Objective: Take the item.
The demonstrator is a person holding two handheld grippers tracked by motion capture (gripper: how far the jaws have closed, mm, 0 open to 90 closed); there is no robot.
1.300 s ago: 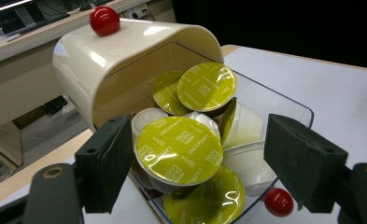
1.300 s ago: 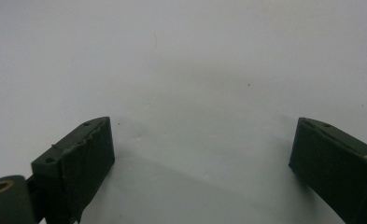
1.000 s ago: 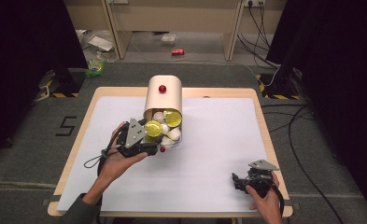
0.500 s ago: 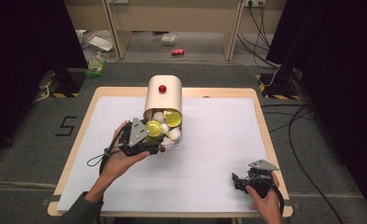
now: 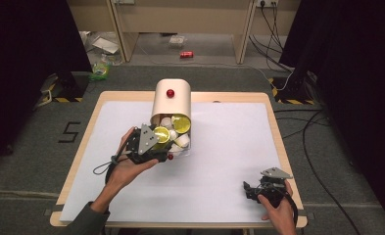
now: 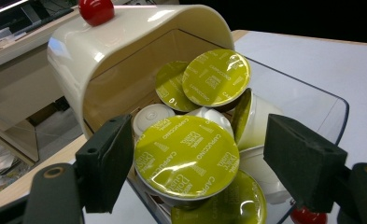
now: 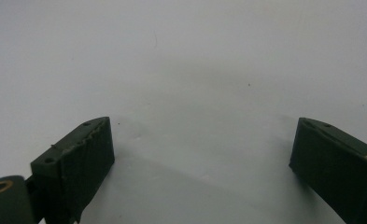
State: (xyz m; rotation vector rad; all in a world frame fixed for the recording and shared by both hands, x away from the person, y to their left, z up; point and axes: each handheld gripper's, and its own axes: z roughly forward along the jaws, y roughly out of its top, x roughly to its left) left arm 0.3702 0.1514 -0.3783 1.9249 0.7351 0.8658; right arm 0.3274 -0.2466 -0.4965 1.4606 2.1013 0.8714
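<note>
Left gripper (image 5: pixel 156 147) sits at the mouth of the cream container (image 5: pixel 171 102), left of table centre in the high view, held by the person's left hand (image 5: pixel 126 166). In the left gripper view its jaws are spread wide, one each side of a yellow-lidded capsule (image 6: pixel 187 157) marked CAPPUCCINO — the pads are not touching it, gaps show on both sides. Left gripper (image 6: pixel 195 163) holds nothing.

Container lies on its side on the white table (image 5: pixel 229 147), open end toward the person, red knob (image 5: pixel 170 93) on top. A clear tray (image 6: pixel 307 102) sticks out of the opening. Inside and on the tray: a pile of capsules, several yellow foil lids (image 6: pixel 216 77) facing out, some white cup bodies (image 6: pixel 151 116) between them. A second small red ball (image 6: pixel 305 217) shows at the tray's lower edge, just beside the right-hand jaw.

Right gripper (image 5: pixel 251 188) rests near the table's front right corner, well apart from the container, in the person's right hand (image 5: pixel 278 210). Right gripper view — jaws wide apart (image 7: pixel 200 154), bare white surface between them, gripping nothing.

Beyond the table: a red can (image 5: pixel 186 54) on the floor, cables (image 5: pixel 307 132) at right.
</note>
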